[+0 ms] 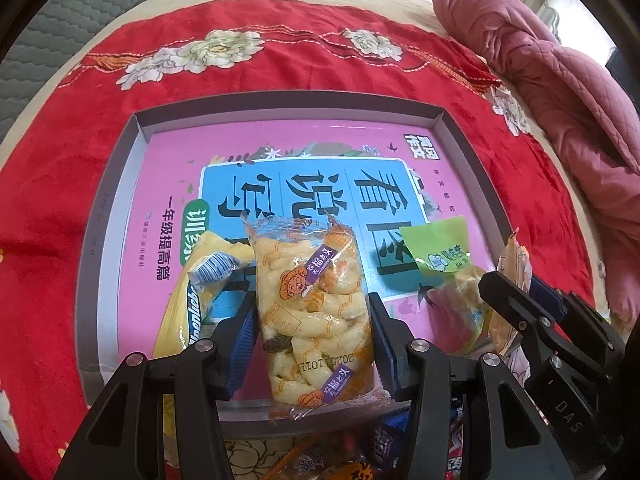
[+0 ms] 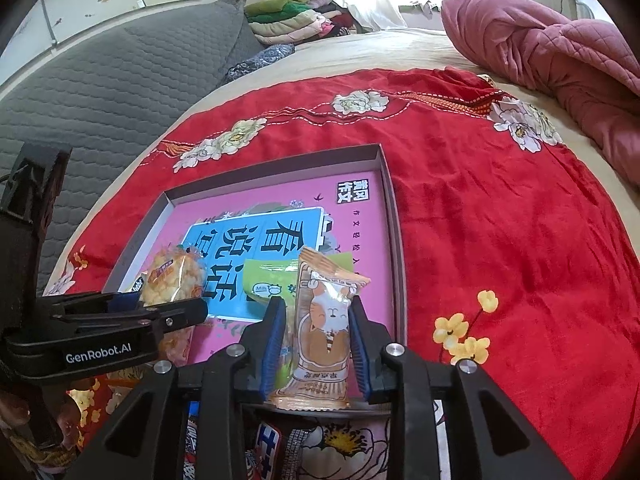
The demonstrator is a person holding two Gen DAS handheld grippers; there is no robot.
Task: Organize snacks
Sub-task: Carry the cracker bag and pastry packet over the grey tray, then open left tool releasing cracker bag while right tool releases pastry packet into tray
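My left gripper [image 1: 312, 308] is shut on a clear packet of puffed corn snacks [image 1: 308, 264], held upright over the near part of a shallow grey box [image 1: 280, 104] with a pink printed floor. A yellow packet [image 1: 188, 292] lies in the box at the left and a green packet [image 1: 440, 252] at the right. In the right wrist view an orange cat-print packet [image 2: 324, 320] stands between the jaws of my right gripper [image 2: 317, 306], at the box's [image 2: 280, 168] near right corner. A gap shows beside the left pad, so the grip is loose. The green packet [image 2: 268, 280] lies just behind.
The box rests on a red floral cloth [image 2: 500, 220] spread over a bed. A pink quilt [image 2: 560, 48] is bunched at the far right and a grey quilted mat [image 2: 120, 80] lies at the left. Several loose snack packets [image 1: 380, 448] are piled under the grippers at the near edge.
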